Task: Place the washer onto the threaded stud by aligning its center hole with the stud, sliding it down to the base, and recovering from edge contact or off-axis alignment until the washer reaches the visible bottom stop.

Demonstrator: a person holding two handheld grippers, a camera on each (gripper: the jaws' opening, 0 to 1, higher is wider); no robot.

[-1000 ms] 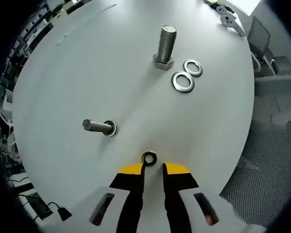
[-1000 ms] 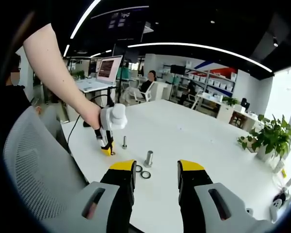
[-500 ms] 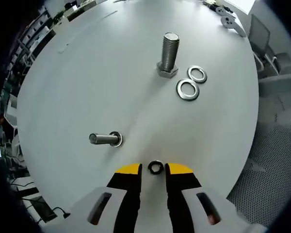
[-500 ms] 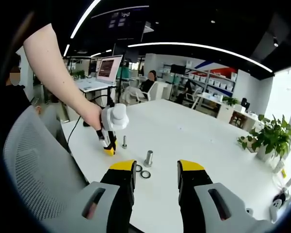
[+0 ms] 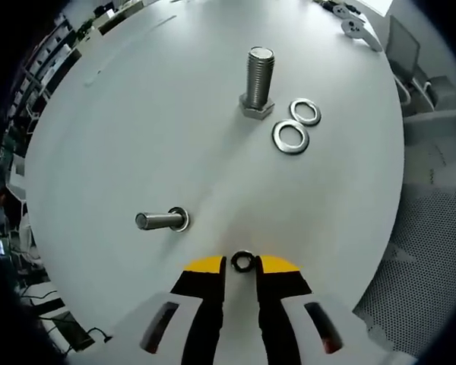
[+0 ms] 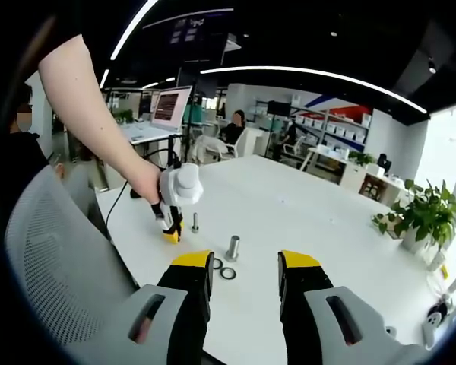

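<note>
A small dark washer [image 5: 242,261] sits between the yellow tips of my left gripper [image 5: 242,268], which is shut on it just above the white table [image 5: 137,122]. The thin threaded stud [image 5: 159,220] stands a short way to the left of the tips, with a washer at its base [image 5: 182,220]. In the right gripper view, a hand holds the left gripper [image 6: 171,220] down beside that stud [image 6: 194,222]. My right gripper [image 6: 245,266] hovers open near the table's edge, with nothing between its fingers.
A large bolt [image 5: 257,80] stands head-down farther out on the table, with two big washers [image 5: 290,138] [image 5: 305,112] lying beside it. The same bolt [image 6: 232,248] and washers [image 6: 228,273] appear in the right gripper view. A grey mesh chair [image 6: 53,251] is at the left.
The small washer was ahead of the left fingertip. It now lies between the tips, and the left jaws have narrowed onto it. The right gripper has not moved.
</note>
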